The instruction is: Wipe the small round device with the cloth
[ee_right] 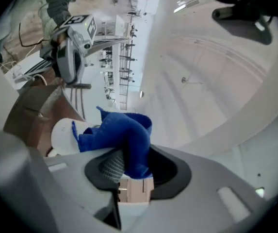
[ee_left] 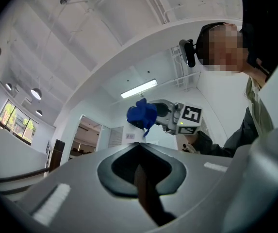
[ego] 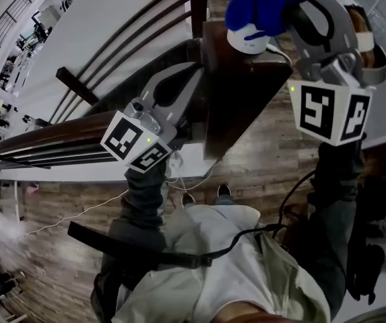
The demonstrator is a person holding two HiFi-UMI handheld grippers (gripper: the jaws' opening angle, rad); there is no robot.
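We're on an upper landing of a tall, open hall: dark wooden railing [ego: 41, 142], plank floor [ego: 263, 157], pendant lamps [ee_left: 36, 93].

- Head view: soft, even daylight; lower half dim; straight lines bow strongly toward the edges;
- Gripper views: bright white surroundings; strip light [ee_left: 139, 88] glowing overhead; corners vignetted black; nearest foreground blurred.
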